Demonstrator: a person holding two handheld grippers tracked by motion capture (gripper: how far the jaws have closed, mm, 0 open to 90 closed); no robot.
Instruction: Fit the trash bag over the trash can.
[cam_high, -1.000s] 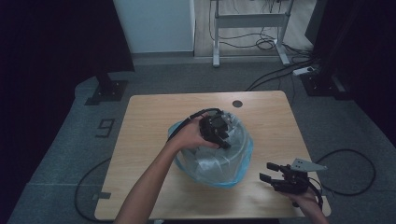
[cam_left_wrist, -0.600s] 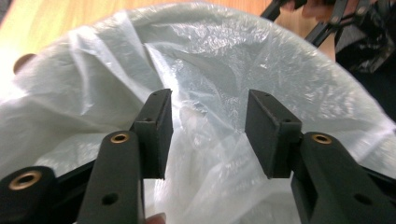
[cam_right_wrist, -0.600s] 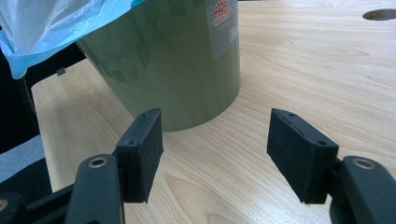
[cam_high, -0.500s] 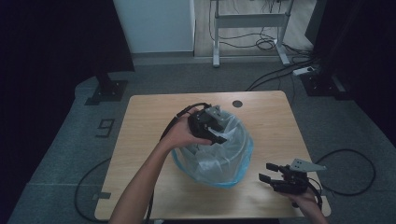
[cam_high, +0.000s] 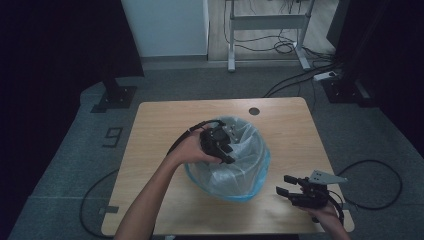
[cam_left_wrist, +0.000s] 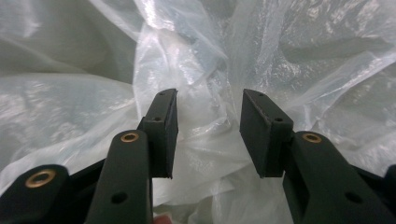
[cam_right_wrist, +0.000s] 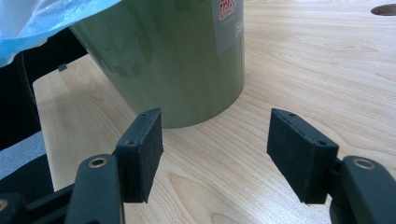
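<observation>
A green bin (cam_right_wrist: 177, 56) stands on the wooden table (cam_high: 165, 125), lined with a clear plastic bag (cam_high: 240, 165) whose bluish edge folds over the rim. My left gripper (cam_high: 227, 147) hangs over the bin's left rim, pointing into the bag. Its jaws stand open in the left gripper view (cam_left_wrist: 208, 133), with crumpled bag film (cam_left_wrist: 201, 70) between and behind them. My right gripper (cam_high: 286, 192) rests low near the table's front right corner, open, with nothing between its pads (cam_right_wrist: 215, 149), aimed at the bin's base.
A round cable hole (cam_high: 254, 111) lies at the table's far edge. A white label (cam_right_wrist: 229, 18) is stuck on the bin's side. On the floor are cables (cam_high: 370, 180), a desk frame (cam_high: 265, 30) behind, and a stand base (cam_high: 115, 97) at the left.
My left gripper has shifted left, from over the bin's middle to its left rim. The right gripper has stayed put.
</observation>
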